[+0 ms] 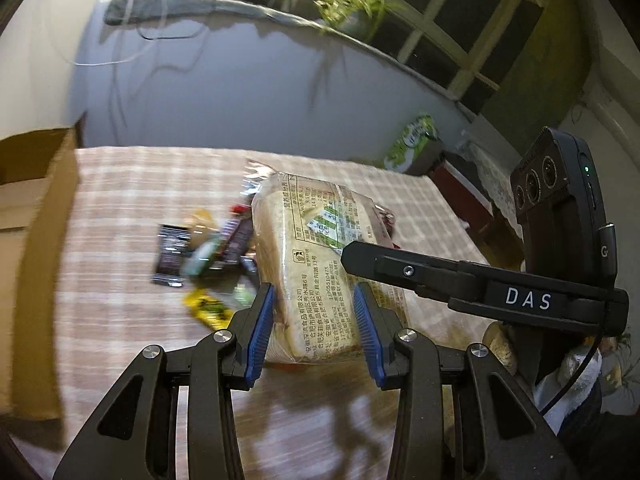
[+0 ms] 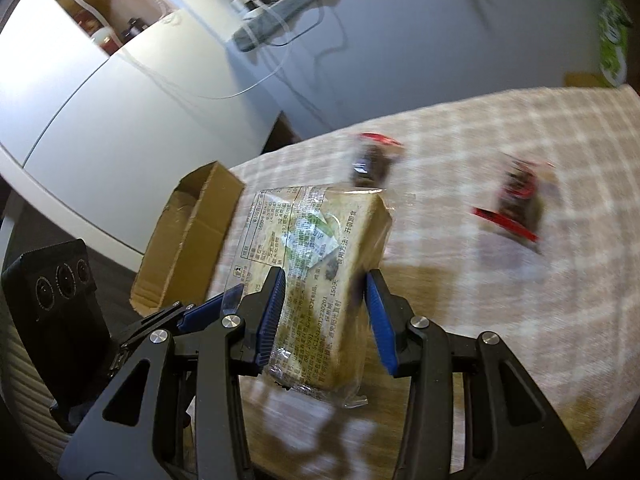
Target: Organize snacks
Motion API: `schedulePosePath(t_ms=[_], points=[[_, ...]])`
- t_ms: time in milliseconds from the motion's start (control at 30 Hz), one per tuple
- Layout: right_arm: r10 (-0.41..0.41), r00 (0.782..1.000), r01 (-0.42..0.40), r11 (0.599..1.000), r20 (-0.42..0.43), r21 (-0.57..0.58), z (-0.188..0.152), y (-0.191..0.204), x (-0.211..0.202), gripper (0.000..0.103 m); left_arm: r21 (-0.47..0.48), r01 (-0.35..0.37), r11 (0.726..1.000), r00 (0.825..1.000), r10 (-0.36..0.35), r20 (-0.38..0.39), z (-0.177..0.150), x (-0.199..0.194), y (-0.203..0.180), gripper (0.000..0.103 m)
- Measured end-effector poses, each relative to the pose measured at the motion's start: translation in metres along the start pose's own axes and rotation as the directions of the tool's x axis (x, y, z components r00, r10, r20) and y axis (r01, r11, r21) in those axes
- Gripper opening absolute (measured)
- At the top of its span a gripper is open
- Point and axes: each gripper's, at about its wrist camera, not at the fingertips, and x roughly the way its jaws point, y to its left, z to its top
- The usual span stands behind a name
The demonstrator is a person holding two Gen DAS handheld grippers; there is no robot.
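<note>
1. Cardboard box (image 1: 36,216) – far left in the left wrist view, open top, standing at the table (image 1: 132,184) edge. Judged the drop spot; it lies left of the load.
2. Small snack packets (image 1: 200,256) – on the checked cloth betw. box and bread, loose pile, blurred.
3. Bread pack (image 1: 320,264) – clear-wrapped loaf, lifted off the table by both tools. Long axis runs away from the cameras.
4. Left gripper (image 1: 314,332) – blue pads pressed on the loaf's near end, clamped on it. It is on the box side, so nearer the box.
5. Right gripper (image 2: 326,320) – also clamped on the loaf, from the other flank.
6. View diffs: left wrist shows the packet pile; right wrist shows the box's open mouth (image 2: 192,236) and two red-black packets (image 2: 516,204) further right – neither clear in the left view.
</note>
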Motion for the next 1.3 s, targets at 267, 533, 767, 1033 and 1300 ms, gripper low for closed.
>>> schedulePosePath(t_ms=[267,533,767,1033,1300], points=[[0.057,0.998,-0.059,0.993,-0.023,-0.107,0.013,0.063,0.025,0.043,-0.086,-0.062,0.994,0.993,0.070,0.093,0.002,-0.048,0.044,0.039],[0.104,0.992,-0.115,0.974,-0.065,-0.197,0.023,0.123,0.059,0.043,-0.167,-0.133,0.977,0.976,0.159,0.152,-0.003,-0.087,0.089,0.039],[0.133,0.984,-0.160,0.950,-0.117,-0.267,0.025,0.175,0.094,0.043,-0.253,-0.187,0.949,0.955,0.236,0.180,-0.007,-0.114,0.131,0.039],[0.149,0.971,-0.203,0.926,-0.187,-0.317,0.022,0.214,0.139,0.043,-0.335,-0.231,0.913,0.936,0.303,0.181,-0.018,-0.136,0.174,0.039],[0.138,0.959,-0.219,0.914,-0.247,-0.341,0.018,0.234,0.175,0.043,-0.382,-0.244,0.892,0.934,0.322,0.156,-0.024,-0.135,0.196,0.039]])
